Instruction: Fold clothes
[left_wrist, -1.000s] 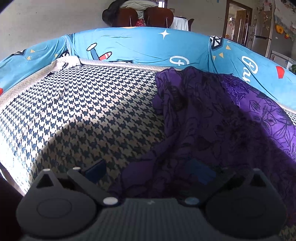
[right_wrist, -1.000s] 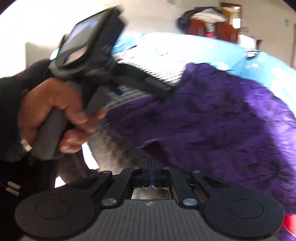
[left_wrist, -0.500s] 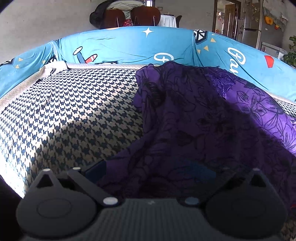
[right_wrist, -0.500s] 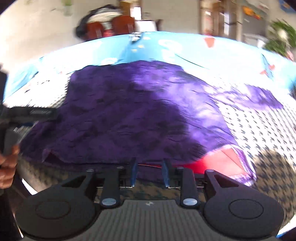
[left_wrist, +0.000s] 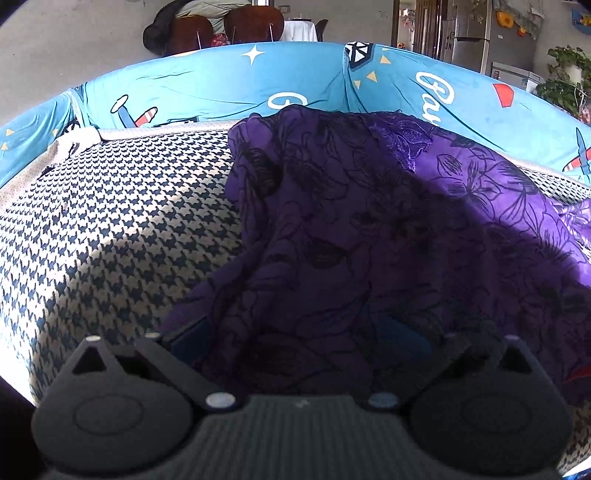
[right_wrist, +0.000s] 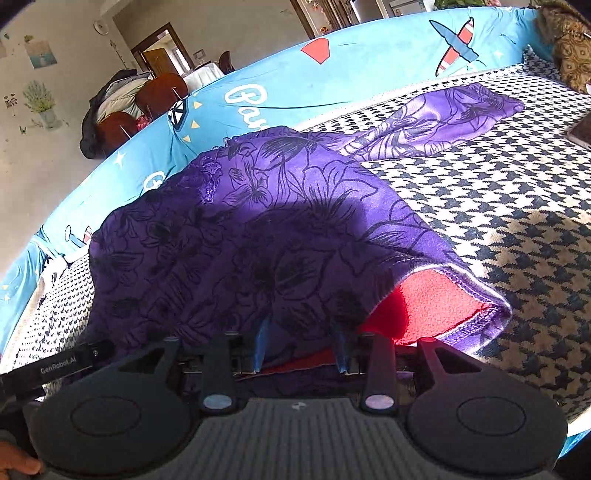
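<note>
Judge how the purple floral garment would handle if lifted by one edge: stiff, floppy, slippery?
Probably floppy: the purple garment drapes in soft folds over the houndstooth cover. Its sheen suggests a fairly slick face, while the red fleecy lining may add some weight and grip.

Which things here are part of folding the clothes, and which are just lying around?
Part of the job:
- purple floral garment, red lining showing at its hem
- houndstooth cover it lies on
- right hand-held gripper, jaws apart at the hem
- left hand-held gripper, draped in the fabric

Just lying about:
- brown patterned cushion
- flat dark object at the right edge
</note>
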